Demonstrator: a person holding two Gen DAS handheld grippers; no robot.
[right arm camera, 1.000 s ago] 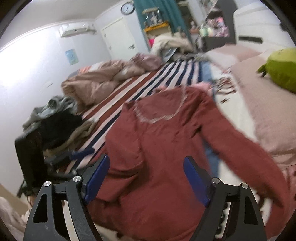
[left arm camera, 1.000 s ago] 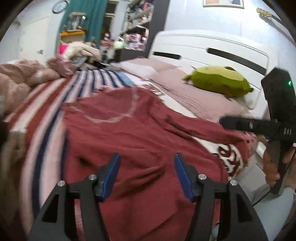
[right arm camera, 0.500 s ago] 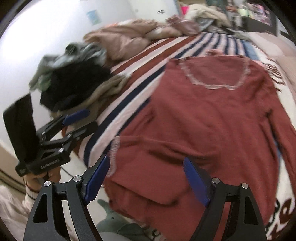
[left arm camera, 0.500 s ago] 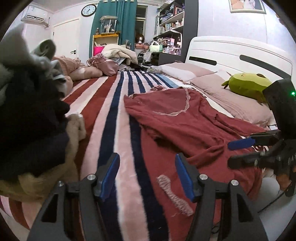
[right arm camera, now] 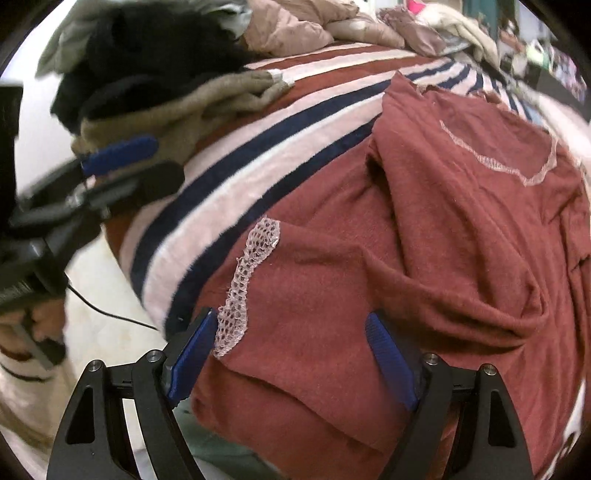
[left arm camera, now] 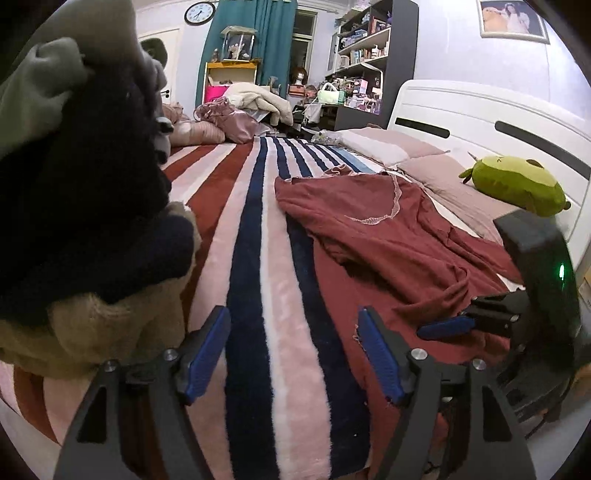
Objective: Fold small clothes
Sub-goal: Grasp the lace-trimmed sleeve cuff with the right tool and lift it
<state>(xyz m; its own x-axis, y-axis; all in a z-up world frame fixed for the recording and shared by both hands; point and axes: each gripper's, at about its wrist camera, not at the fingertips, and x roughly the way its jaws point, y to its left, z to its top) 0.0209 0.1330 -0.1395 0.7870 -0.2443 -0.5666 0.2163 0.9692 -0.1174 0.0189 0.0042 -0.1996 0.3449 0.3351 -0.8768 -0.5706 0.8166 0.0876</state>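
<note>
A dark red long-sleeved top (left arm camera: 388, 236) with lace trim lies spread on the striped blanket (left arm camera: 255, 258). In the right wrist view the top (right arm camera: 443, 229) fills the middle, its lace cuff (right arm camera: 247, 280) near the bed's edge. My left gripper (left arm camera: 295, 354) is open and empty, low over the blanket's near edge, left of the top. My right gripper (right arm camera: 291, 358) is open and empty, just above the top's lower hem and beside the cuff. Each gripper shows in the other's view: the right one (left arm camera: 465, 321), the left one (right arm camera: 122, 166).
A pile of black, grey and tan clothes (left arm camera: 85, 206) sits at the blanket's left edge, close to my left gripper. A green plush toy (left arm camera: 517, 184) lies on pink pillows by the white headboard (left arm camera: 480, 122). Bedding is heaped at the far end (right arm camera: 295, 26).
Both grippers have dropped lower and closer to the bed's near edge. The left one swung left off the top toward the clothes pile; the right one closed in on the hem and lace cuff.
</note>
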